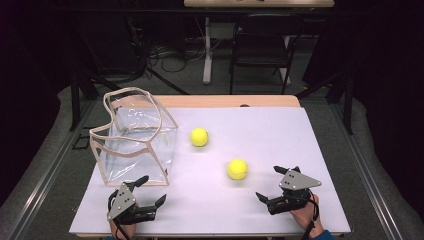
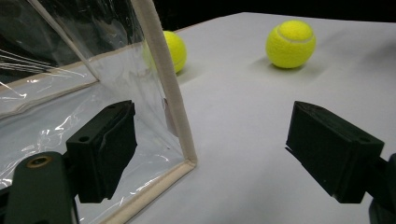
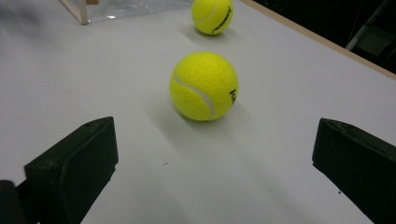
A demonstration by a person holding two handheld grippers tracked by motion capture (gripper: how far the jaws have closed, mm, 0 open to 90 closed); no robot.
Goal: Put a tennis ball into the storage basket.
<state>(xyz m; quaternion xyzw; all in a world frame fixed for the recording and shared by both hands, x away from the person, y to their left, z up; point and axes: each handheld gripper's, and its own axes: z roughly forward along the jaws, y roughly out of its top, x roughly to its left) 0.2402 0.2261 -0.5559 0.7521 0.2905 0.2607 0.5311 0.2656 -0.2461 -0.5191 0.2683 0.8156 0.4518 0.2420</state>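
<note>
Just right of the clear bag [image 1: 134, 137], two tennis balls sit loose on the white table [image 1: 280, 135]. The far ball [image 1: 199, 136] is close to the bag's side and the near ball [image 1: 237, 169] is farther out, toward your right gripper [image 1: 275, 184]. That gripper has its jaws wide apart and lined up on the near ball, not touching it yet, so I'd say you're at the reach-in step. Next move: push forward until the ball sits between the jaws, then squeeze. Your left gripper [image 1: 150, 190] is also spread open, right at the bag's front corner, one jaw against the plastic. It looks ready to steady the bag. The bag stands open and, as far as I can tell, it's got nothing in it.
</note>
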